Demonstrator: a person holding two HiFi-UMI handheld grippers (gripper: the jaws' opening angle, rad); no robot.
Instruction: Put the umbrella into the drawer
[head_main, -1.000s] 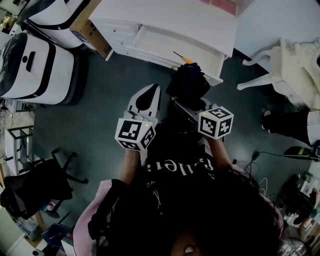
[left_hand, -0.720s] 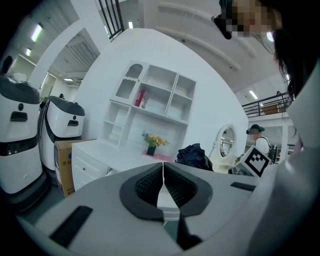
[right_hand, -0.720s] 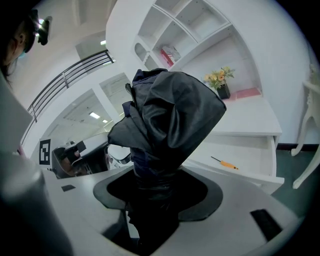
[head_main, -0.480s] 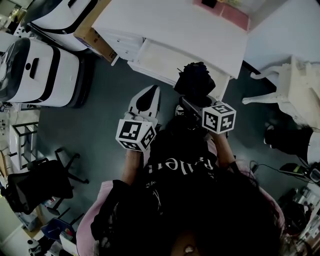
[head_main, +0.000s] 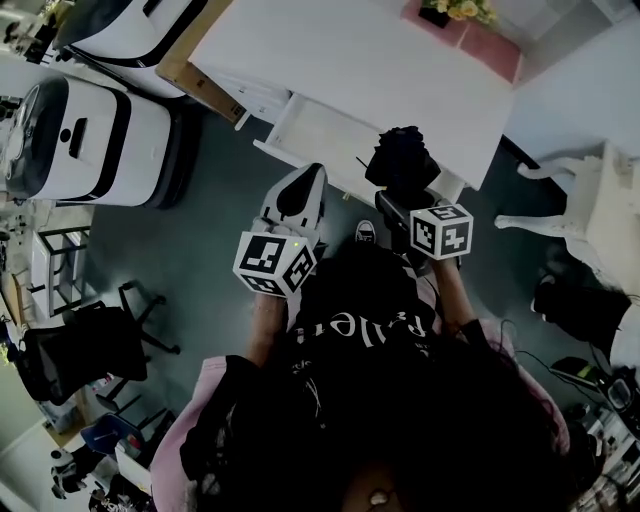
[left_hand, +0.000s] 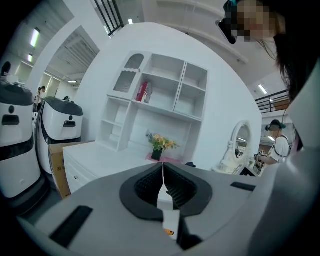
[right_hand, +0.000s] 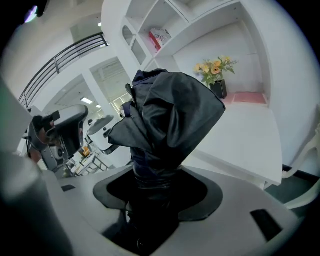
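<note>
A folded black umbrella (right_hand: 165, 125) stands upright between the jaws of my right gripper (right_hand: 155, 192), which is shut on its lower end. In the head view the umbrella (head_main: 403, 160) hangs over the front edge of the open white drawer (head_main: 320, 135), with the right gripper (head_main: 400, 200) just below it. My left gripper (head_main: 298, 185) is shut with nothing in it, and its tips sit near the drawer's front left part. In the left gripper view the jaws (left_hand: 163, 175) meet in a thin line.
A white desk (head_main: 370, 70) with a flower vase (head_main: 445, 12) on a pink mat holds the drawer. White robot bodies (head_main: 90, 130) and a cardboard box (head_main: 205, 90) stand at the left, a white chair (head_main: 590, 210) at the right, a black office chair (head_main: 85, 350) at lower left.
The right gripper has carried the umbrella forward, from beside the drawer's front corner to over the drawer's front edge. The left gripper has stayed shut and moved forward a little.
</note>
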